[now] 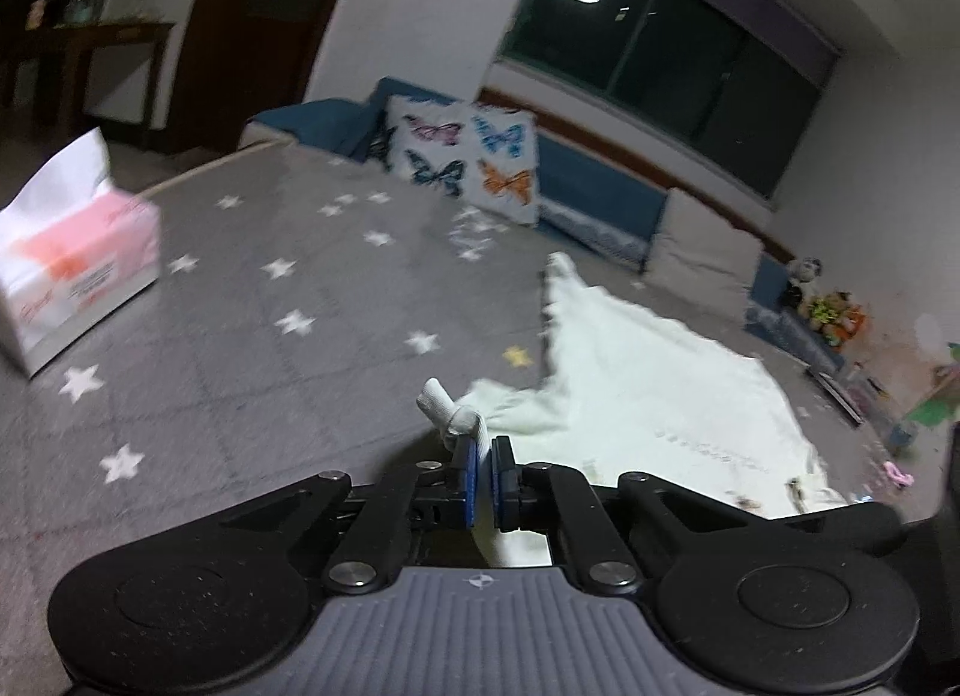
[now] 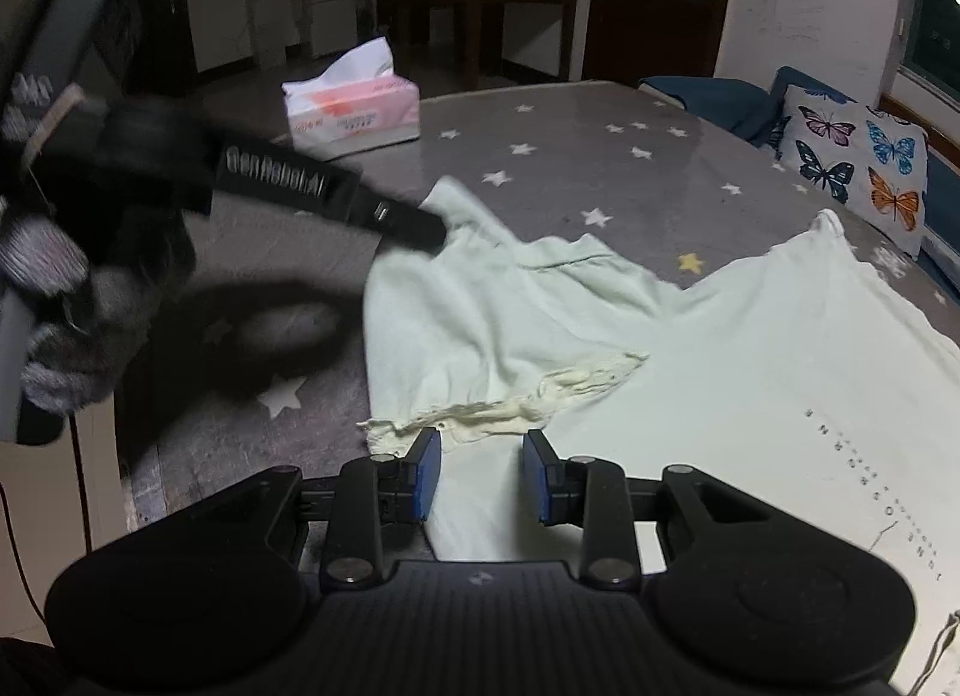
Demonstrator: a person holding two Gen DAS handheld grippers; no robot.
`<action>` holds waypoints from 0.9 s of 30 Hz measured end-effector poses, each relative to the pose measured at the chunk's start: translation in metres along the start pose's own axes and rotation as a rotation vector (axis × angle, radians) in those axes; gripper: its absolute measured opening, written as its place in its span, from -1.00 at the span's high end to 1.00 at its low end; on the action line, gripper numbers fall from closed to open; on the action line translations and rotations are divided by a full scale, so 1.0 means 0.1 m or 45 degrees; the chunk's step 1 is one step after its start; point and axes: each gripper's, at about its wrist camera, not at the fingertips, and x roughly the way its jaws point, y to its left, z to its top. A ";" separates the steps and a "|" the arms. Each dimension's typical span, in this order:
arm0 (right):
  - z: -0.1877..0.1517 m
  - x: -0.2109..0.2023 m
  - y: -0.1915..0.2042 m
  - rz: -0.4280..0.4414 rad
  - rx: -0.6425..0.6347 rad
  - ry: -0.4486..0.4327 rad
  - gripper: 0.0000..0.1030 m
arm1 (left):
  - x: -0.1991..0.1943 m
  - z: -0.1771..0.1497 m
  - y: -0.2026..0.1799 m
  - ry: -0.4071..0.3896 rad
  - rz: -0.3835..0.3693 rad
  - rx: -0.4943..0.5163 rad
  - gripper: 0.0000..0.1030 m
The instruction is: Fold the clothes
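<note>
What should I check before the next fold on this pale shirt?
1. Left gripper grip on the shirt: ok, jaws shut on a bunched bit of fabric.
2. Right gripper free: ok, jaws open, nothing between them.
3. Right gripper lined up with the frayed edge: ok, just ahead of it.
4. Shirt flat: not ok, left side rumpled.
5. Tissue box clear of the shirt: ok, far off on the mat.
6. Fabric caught under the shirt: cannot tell.
</note>
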 end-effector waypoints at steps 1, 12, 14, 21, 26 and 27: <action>-0.01 0.00 0.00 0.000 0.002 0.000 0.43 | -0.01 0.01 -0.05 -0.005 -0.019 0.015 0.90; -0.15 -0.17 -0.21 -0.057 0.093 -0.021 0.42 | 0.04 -0.03 -0.68 0.002 -0.247 0.206 0.90; -0.21 -0.25 -0.34 -0.099 0.141 -0.029 0.42 | 0.11 -0.10 -0.77 0.035 -0.280 0.235 0.90; -0.21 -0.36 -0.66 -0.161 0.249 -0.060 0.42 | 0.22 -0.29 -0.90 0.148 -0.353 0.327 0.49; -0.13 -0.38 -0.82 -0.160 0.305 -0.093 0.42 | 0.06 -0.28 -0.74 0.114 -0.312 0.333 0.23; -0.11 -0.38 -0.86 -0.160 0.316 -0.100 0.42 | 0.04 -0.28 -0.69 0.110 -0.288 0.328 0.22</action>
